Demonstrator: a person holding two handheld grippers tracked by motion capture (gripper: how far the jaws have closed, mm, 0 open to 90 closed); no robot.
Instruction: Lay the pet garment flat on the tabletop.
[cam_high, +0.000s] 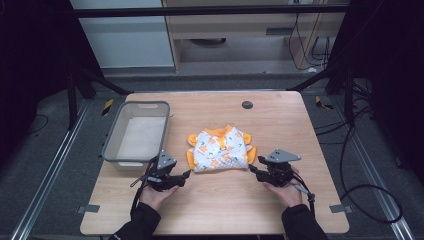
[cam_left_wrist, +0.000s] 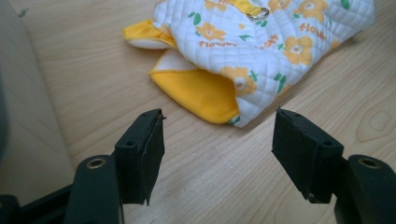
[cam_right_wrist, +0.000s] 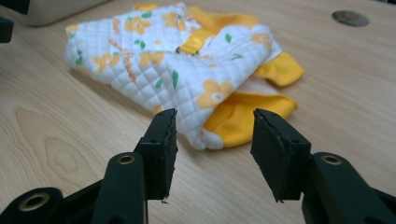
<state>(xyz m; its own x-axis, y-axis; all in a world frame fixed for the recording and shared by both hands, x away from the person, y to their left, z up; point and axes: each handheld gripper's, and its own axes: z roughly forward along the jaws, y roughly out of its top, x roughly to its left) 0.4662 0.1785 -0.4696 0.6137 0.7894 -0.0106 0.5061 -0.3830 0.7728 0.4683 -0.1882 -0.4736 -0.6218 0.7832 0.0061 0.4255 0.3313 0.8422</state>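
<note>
Quilted flowered garment (cam_high: 221, 150) (folded) between left claw (cam_high: 187, 174) and right claw (cam_high: 253, 170), both agape.

Folded white quilted garment (cam_high: 220, 149), orange flowers, yellow trim, lying flat mid-table

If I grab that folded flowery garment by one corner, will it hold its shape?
Probably not. The garment is soft quilted cloth, folded loosely, so it would likely unfold and droop. It looks light. Its padded surface should grip well, though the yellow sleeves may dangle.
</note>
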